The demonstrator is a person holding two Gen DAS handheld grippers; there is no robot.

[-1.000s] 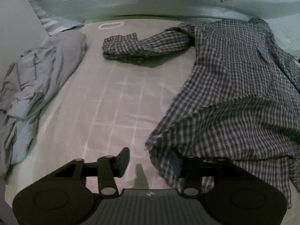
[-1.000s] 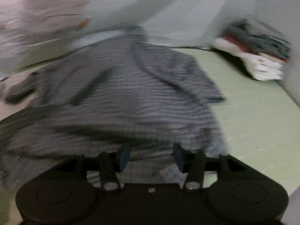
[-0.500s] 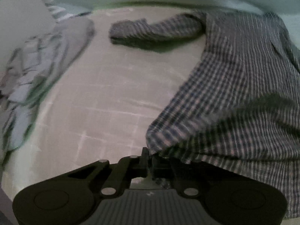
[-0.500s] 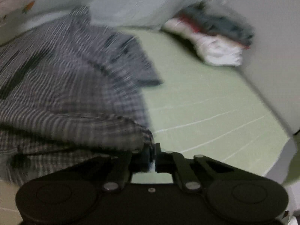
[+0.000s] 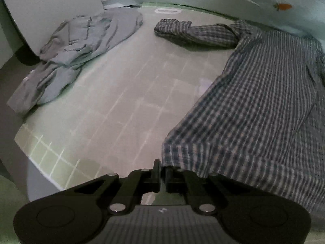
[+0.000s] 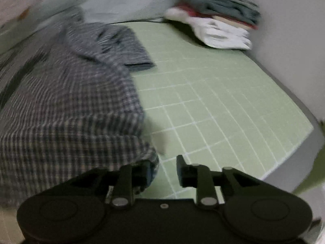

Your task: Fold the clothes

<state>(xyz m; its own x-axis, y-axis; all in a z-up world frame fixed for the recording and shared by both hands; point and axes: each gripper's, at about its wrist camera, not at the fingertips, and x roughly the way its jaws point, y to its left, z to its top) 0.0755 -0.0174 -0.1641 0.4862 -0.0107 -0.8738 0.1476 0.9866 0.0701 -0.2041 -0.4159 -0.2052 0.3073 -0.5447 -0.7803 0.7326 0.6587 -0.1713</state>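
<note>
Leftmost, at ten o'clock in our left view, a crumpled grey garment (image 5: 81, 46) lies apart on the gridded mat (image 5: 126, 93). Our left gripper (image 5: 163, 170) has its fingers pressed together on the hem corner of the plaid shirt (image 5: 254, 105), spread flat from two to five o'clock, presumably to keep the hem taut. Our right gripper (image 6: 163, 169) has fingers spread beside the opposite hem corner; folded clothes (image 6: 221, 26) sit stacked at one o'clock.

Green grid mat (image 6: 213, 105) — plaid shirt (image 5: 254, 101), grey garment (image 5: 81, 46) (crumpled), folded stack (image 6: 219, 26).
</note>
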